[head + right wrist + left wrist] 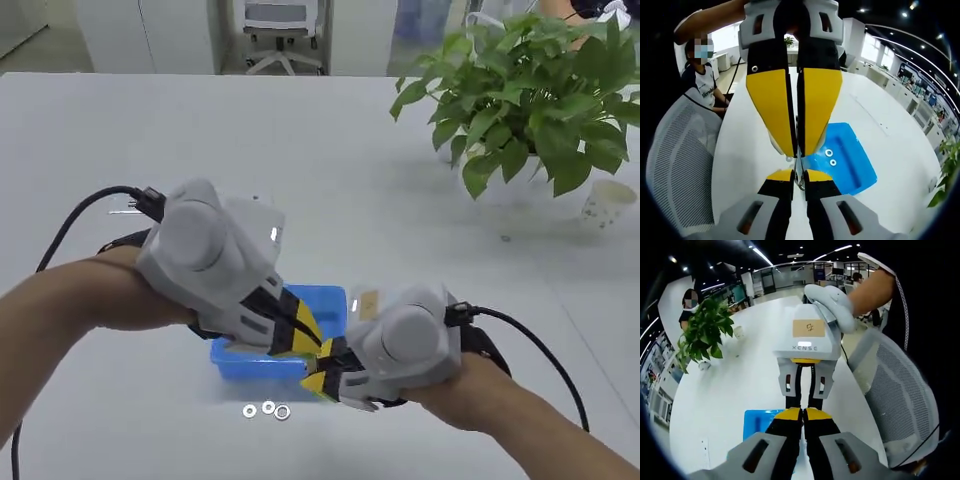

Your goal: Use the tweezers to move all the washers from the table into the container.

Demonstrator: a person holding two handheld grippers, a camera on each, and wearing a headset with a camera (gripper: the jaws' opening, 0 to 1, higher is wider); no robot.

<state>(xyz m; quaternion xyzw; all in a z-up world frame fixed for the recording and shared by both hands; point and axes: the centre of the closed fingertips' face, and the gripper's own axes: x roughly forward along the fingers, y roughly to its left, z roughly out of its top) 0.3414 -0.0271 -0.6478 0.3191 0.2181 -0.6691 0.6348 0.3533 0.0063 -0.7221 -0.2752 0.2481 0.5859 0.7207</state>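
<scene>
So both grippers are nose to nose right over the blue container (326,300). The left gripper (305,345) comes in from 10 o'clock, the right gripper (322,378) from 4 o'clock, and their tips almost touch above the container's near edge.

The right gripper's jaws are pressed together on a thin metal sliver that I take for the tweezers (799,181). It's small, so I'm not fully sure. The left gripper's jaws are pressed together too, but I can't tell if they're also pinching the tweezers.

Two washers (830,157) already lie inside the container. Three loose washers (268,409) sit in a tight little row on the desk (330,170), just beside the container at its 6 o'clock side. My read is that the job is partway done and the step in hand is getting the tweezers seated properly before going for that row.

Tips for doing it well:
- Sort the grip first. If the tweezers sit crooked between the jaws, the points won't close squarely on a flat washer.
- Don't let one gripper go until the other clearly has them.
- The three washers nearly touch each other, so start from an end of the row, not the middle, or the neighbours probably get flicked away.
- Come in low and catch a washer by its edge or through the hole.
- The drop is short, straight toward 12 o'clock over the near wall, so lift only enough to clear it.

The plant (530,90) at 2 o'clock is well apart, no worry there.
</scene>
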